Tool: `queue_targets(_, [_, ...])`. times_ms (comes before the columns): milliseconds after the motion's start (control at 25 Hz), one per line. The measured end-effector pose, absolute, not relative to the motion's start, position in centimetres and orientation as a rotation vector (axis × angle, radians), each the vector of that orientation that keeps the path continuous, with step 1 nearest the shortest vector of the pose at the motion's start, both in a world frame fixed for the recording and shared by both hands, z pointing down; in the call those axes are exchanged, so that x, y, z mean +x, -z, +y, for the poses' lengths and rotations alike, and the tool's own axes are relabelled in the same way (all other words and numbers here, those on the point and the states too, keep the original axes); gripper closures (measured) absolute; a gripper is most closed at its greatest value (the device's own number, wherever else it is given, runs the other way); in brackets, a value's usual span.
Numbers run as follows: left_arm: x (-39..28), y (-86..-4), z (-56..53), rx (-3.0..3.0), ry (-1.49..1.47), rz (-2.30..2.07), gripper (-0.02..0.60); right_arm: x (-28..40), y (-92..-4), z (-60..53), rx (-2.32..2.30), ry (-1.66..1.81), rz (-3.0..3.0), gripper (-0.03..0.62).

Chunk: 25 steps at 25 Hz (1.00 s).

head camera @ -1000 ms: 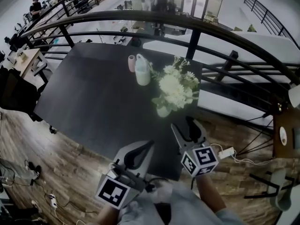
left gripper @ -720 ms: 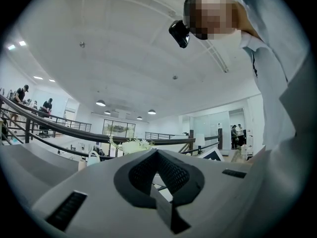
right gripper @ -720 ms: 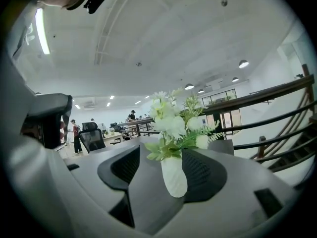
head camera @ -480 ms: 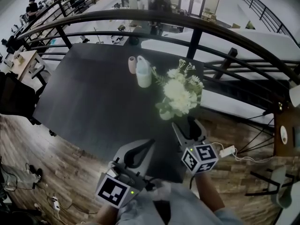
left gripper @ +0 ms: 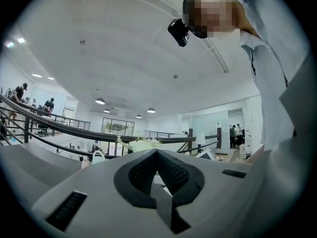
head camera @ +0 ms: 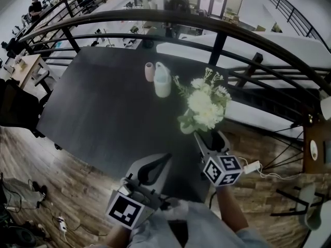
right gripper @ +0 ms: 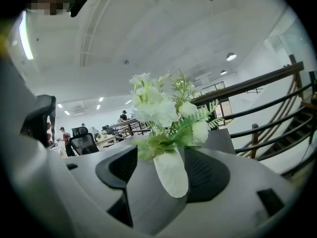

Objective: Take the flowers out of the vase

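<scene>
The right tool points at the near right edge of the dark worktop, where the white flowers stand upright in their small white vase. Its jaws have just been opening and stand wide and released, with the vase seen in the gap between them but not pressed. The left tool hangs lower left, clenched on nothing, well apart from a white bottle and pink cup farther back.
</scene>
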<state>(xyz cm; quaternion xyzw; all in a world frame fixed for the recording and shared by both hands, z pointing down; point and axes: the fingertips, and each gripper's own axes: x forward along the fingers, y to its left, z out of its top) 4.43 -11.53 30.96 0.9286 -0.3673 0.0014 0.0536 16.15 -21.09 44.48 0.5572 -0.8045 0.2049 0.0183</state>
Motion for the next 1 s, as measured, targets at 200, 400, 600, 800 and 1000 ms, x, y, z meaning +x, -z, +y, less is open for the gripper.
queue_targets(200, [4.0,-31.5,-11.7,2.808,-0.019,-1.119,0.583,16.1,-44.8,-22.0,1.747,-0.7,-2.521,0.289])
queue_targets(400, [3.2,-31.8,-12.2,2.794,-0.024,-1.129,0.583,15.6,-45.2,-23.1,1.771,-0.769,-2.537,0.283])
queue_targets(600, [2.7,-32.0,-12.3,2.787,-0.032,-1.14,0.583,15.6,-45.2,-23.9,1.785,-0.764,-2.534,0.283])
queue_targets(800, [2.4,-32.2,-12.5,2.785,-0.041,-1.146,0.583,15.5,-45.2,-24.7,1.799,-0.761,-2.54,0.283])
queue_targets(1000, [2.2,-32.1,-12.7,2.78,-0.039,-1.154,0.583,15.5,-45.5,-25.4,1.812,-0.76,-2.537,0.283])
